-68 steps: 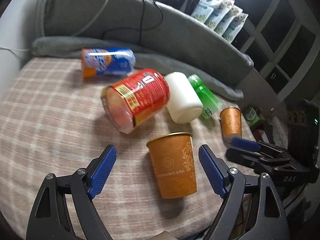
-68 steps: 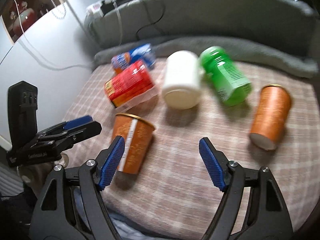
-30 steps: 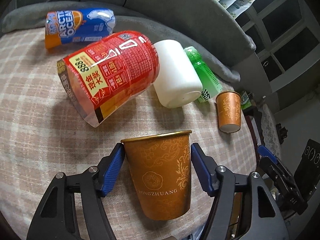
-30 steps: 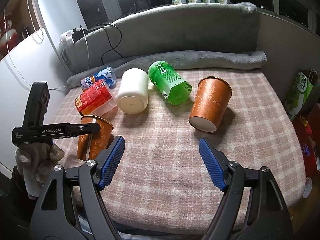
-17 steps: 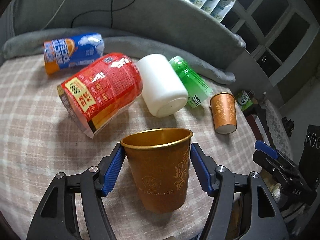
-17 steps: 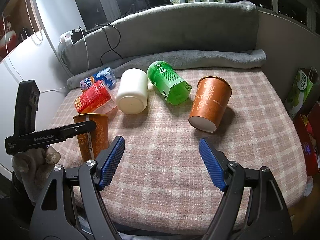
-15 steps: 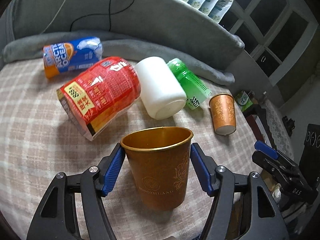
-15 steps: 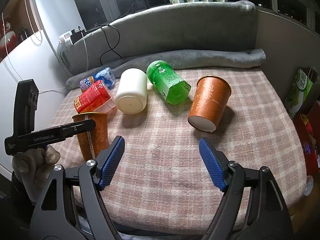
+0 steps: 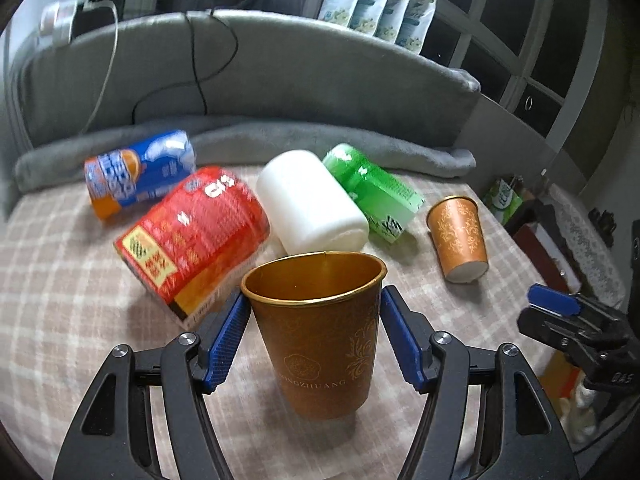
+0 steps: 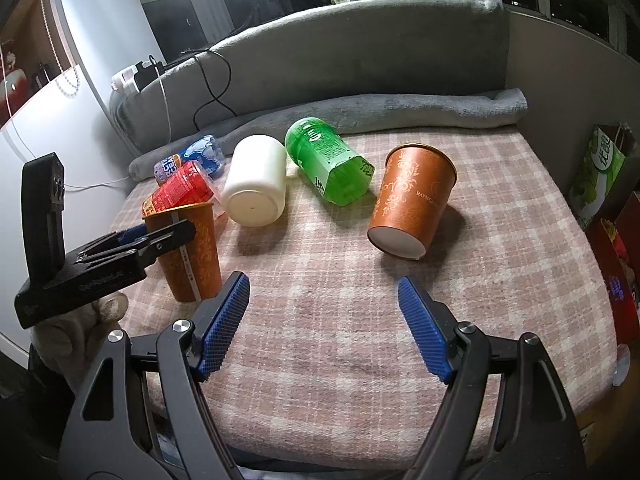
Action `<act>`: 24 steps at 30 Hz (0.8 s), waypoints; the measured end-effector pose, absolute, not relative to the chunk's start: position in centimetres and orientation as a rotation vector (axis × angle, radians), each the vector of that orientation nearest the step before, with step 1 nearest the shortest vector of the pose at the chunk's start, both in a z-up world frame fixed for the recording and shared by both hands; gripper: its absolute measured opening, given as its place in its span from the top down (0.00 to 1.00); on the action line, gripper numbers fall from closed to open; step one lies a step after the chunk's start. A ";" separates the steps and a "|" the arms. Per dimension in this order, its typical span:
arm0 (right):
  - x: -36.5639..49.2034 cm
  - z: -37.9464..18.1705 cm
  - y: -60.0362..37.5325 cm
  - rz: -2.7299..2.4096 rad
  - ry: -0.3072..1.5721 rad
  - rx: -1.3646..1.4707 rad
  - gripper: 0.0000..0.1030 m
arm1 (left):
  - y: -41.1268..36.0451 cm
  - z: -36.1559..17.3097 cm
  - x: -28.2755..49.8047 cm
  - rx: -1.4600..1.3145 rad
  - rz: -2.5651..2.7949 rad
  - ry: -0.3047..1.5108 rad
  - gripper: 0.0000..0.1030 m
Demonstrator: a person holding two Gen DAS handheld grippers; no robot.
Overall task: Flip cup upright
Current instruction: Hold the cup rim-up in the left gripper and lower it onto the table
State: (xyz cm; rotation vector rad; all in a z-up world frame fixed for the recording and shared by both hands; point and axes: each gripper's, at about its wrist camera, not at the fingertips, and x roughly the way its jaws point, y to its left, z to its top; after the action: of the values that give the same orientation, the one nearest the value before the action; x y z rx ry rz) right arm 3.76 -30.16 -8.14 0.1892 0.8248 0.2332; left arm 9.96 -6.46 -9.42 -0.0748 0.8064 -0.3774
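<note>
An orange paper cup [image 9: 324, 344] stands upright, mouth up, on the plaid cloth; my left gripper [image 9: 314, 340] is shut on its sides. It also shows in the right wrist view [image 10: 190, 252] with the left gripper [image 10: 132, 240] around it. A second orange cup [image 9: 458, 238] lies on its side at the right, its white base facing me; it also shows in the right wrist view [image 10: 412, 208]. My right gripper [image 10: 322, 328] is open and empty, short of that lying cup.
A red can [image 9: 192, 236], a blue can [image 9: 136, 172], a white cylinder [image 9: 310, 204] and a green bottle [image 9: 372, 192] lie in a row behind the cups. A grey rolled blanket [image 10: 400, 112] lines the back edge. The cloth drops off at the right [image 10: 600, 280].
My left gripper closed on the near cup and tipped it to upright, mouth now facing up. The right gripper drew back and stayed open.
</note>
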 end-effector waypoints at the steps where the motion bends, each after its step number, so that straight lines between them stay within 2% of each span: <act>1: 3.8 -8.2 -30.2 0.232 0.826 0.191 0.23 | -6.7 -9.4 9.9 -0.052 -0.370 0.782 0.36; 10: 3.6 -8.1 -30.6 0.230 0.821 0.206 0.23 | -8.3 -9.7 7.9 0.058 -0.351 0.706 0.36; 24: 3.2 -7.7 -29.9 0.246 0.812 0.201 0.23 | -7.8 -9.3 6.7 0.015 -0.404 0.757 0.35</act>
State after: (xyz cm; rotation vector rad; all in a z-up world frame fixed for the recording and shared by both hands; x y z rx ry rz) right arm 3.22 -29.90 -7.71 0.2015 0.8117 0.2456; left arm 6.71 -7.85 -9.26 0.0146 0.7566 -0.4037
